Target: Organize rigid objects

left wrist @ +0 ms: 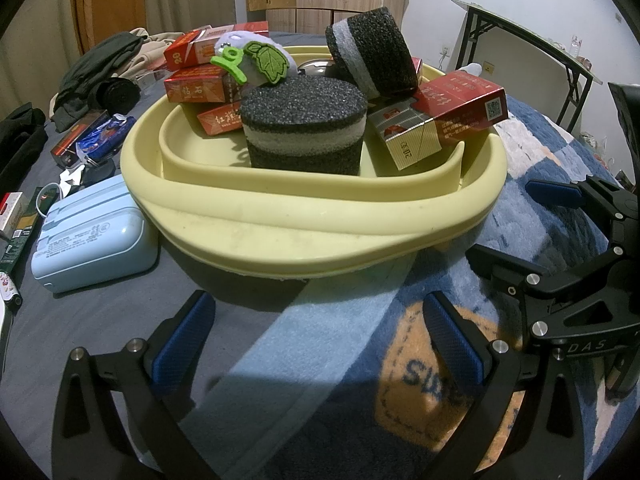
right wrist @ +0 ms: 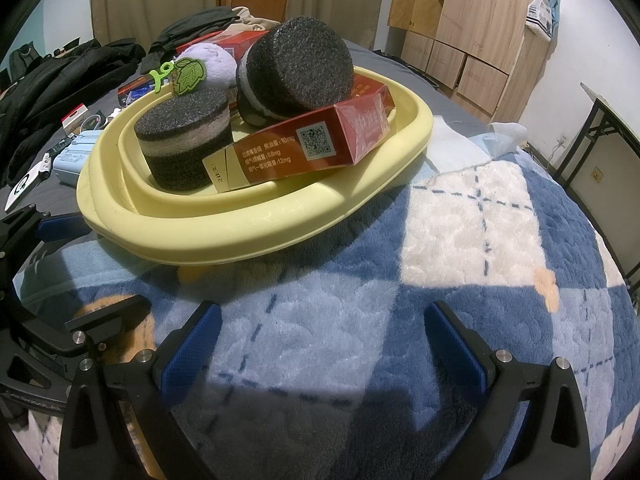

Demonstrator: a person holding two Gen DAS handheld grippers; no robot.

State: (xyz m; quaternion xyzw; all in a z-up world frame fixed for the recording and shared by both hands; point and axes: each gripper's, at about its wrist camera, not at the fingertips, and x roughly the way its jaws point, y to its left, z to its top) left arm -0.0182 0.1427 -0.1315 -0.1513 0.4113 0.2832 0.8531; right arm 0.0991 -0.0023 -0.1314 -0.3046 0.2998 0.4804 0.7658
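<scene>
A pale yellow basin [left wrist: 280, 216] [right wrist: 224, 236] rests on the bed and holds two dark foam cylinders with a grey band: one upright [left wrist: 304, 128] [right wrist: 186, 144], one tilted on top [left wrist: 372, 50] [right wrist: 296, 68]. Red cigarette boxes [left wrist: 460, 104] [right wrist: 312, 140] and a purple plush with a green leaf [left wrist: 266, 58] [right wrist: 192, 72] lie in it too. My left gripper [left wrist: 320, 332] is open just in front of the basin, with nothing between its fingers. My right gripper [right wrist: 320, 340] [left wrist: 516, 224] is open over the blanket to the right, also holding nothing.
A light blue case [left wrist: 92, 240] [right wrist: 70, 156] lies left of the basin, with small boxes and packets [left wrist: 92, 140] and dark clothes [left wrist: 96, 68] [right wrist: 52, 84] behind it. A blue-and-white plaid blanket [right wrist: 460, 232] covers the right side. A folding table [left wrist: 532, 44] stands at the far right.
</scene>
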